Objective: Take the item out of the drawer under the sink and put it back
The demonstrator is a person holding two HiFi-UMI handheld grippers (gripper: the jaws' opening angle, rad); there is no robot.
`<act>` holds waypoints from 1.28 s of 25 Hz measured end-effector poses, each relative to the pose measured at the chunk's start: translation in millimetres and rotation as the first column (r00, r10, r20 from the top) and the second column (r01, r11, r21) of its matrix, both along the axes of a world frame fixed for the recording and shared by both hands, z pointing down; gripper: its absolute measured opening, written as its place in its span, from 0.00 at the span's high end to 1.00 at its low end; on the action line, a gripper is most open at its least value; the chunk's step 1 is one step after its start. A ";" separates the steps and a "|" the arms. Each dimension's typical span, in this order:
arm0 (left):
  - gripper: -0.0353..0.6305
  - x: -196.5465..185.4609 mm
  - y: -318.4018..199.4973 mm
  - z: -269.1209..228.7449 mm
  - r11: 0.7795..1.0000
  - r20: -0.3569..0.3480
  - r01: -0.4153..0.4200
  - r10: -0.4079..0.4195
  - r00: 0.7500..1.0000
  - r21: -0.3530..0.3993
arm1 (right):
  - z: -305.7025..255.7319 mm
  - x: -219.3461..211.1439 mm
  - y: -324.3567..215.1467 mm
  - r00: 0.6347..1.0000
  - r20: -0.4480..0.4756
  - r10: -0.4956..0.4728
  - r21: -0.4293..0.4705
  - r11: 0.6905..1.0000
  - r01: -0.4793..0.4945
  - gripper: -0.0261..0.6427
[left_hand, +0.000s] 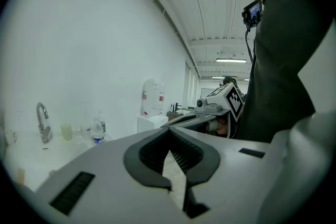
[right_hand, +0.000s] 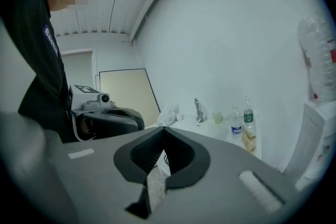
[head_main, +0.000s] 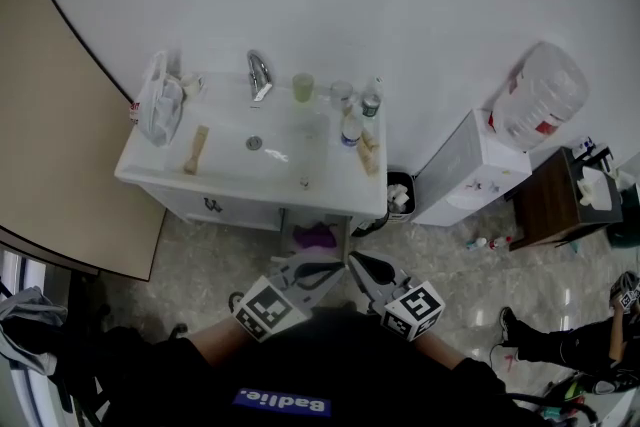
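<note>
Left gripper (head_main: 330,270) and right gripper (head_main: 358,265) both closed, empty, tips near each other above floor (head_main: 200,265). Purple item (head_main: 315,237) under vanity (head_main: 250,187) front edge, beyond tips.

On the vanity (head_main: 250,185), a bag (head_main: 160,103) lies left of the basin (head_main: 262,137), bottles (head_main: 371,99) right, faucet (head_main: 258,75) behind.

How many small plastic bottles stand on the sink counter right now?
2. Both stand at the right end of the sink counter: a green-labelled bottle near the wall and a blue-labelled bottle just in front of it. None looks hidden.
</note>
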State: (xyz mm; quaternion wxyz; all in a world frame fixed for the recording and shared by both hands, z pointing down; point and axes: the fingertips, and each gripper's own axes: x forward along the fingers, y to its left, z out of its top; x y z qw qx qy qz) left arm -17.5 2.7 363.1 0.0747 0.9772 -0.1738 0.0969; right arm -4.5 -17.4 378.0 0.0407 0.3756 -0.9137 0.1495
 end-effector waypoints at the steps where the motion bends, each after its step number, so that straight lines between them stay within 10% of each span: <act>1: 0.94 -1.4 0.5 0.4 1.000 -0.009 0.000 0.000 1.000 -0.014 | -1.0 -2.0 1.7 1.000 -0.002 -0.008 0.004 1.000 0.008 0.96; 32: 0.94 -3.9 -3.8 11.9 0.999 -0.010 -0.016 0.016 1.000 -0.031 | 4.9 -10.6 4.2 0.999 -0.024 -0.041 0.008 0.999 0.041 0.96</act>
